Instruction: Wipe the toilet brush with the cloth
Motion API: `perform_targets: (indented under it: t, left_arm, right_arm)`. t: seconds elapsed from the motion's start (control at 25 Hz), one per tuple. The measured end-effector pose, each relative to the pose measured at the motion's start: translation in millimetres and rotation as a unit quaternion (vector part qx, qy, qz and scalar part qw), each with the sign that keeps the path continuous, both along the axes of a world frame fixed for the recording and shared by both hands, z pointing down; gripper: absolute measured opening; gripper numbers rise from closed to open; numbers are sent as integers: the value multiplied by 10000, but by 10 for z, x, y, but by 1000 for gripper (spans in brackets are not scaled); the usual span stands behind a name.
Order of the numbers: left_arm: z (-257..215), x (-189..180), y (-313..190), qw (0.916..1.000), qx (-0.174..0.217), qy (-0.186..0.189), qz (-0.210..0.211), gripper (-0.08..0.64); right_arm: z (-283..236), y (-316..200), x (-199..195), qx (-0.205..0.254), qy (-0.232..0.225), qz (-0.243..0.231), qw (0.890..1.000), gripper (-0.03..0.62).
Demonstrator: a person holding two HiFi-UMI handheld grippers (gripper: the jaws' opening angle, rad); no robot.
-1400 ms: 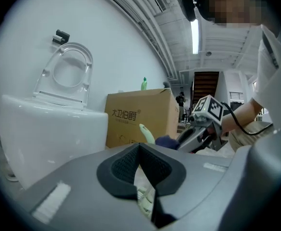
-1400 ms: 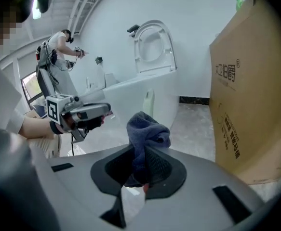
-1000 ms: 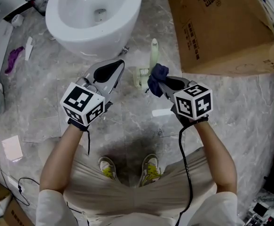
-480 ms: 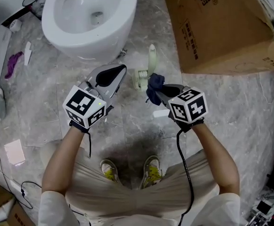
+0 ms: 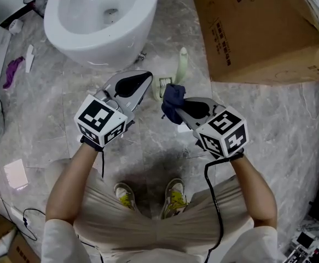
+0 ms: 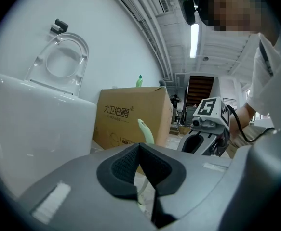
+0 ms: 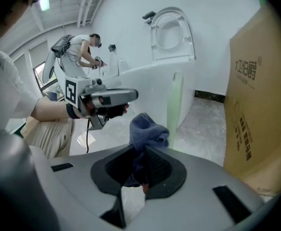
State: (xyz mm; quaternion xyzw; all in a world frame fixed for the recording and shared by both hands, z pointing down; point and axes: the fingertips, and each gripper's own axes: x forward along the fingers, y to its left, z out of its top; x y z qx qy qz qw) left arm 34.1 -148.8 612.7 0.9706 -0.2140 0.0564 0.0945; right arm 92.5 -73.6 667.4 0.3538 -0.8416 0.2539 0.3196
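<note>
**Beside the toilet: cloth gripped, wiping not yet begun**

In the right hand-held gripper (image 5: 175, 104), pinched tight: the dark blue cloth (image 5: 173, 96), bunched up and sticking out past the jaw tips. Held low over the floor (image 5: 148, 141) on an outstretched forearm, tips aimed forward and a little left, toward the toilet brush (image 5: 182, 63).

On the other side, the left hand-held gripper (image 5: 146, 79): pads pressed together at the tips, nothing between them. Held at much the same height, pointing forward and right, near the brush but apart from it.

Just beyond both sets of tips, the brush itself, upright in its holder (image 5: 164, 87) on the floor, between the toilet (image 5: 93, 43) and the cardboard box (image 5: 257, 32). Pale green handle close beside the cloth in the right gripper view, with no contact to be made out.

Judged from this: cloth ready, nothing wiped so far. Left to do: bringing the cloth onto the handle and rubbing along it, likely with the left steadying or lifting the brush first.
</note>
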Motion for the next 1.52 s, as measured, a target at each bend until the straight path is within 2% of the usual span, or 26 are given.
perform_targets:
  t: [0.12,0.24,0.68,1.24,1.52]
  left_arm:
    - [32,-2,27,9999,32,-103,-1,-3]
    - [66,-35,41,9997,83,-225,4,-3]
    - [83,-49,34,9996,76,-255,-14,-3]
    - [-29,-112,-143,9996,88,-99,-260,-3]
    - [-7,-115,-188,9992,100,-157,-365,-3]
  right_arm:
    - [-206,-74,68,288,222,77,9993,57]
    - [-252,-124,205,327,305,300,9986,57]
    - [181,-241,185,5,433,324,9985,57]
    - [624,-327,251,-339,551,322,9974,57]
    - [892,-309,275,-573,615,308,9960,57]
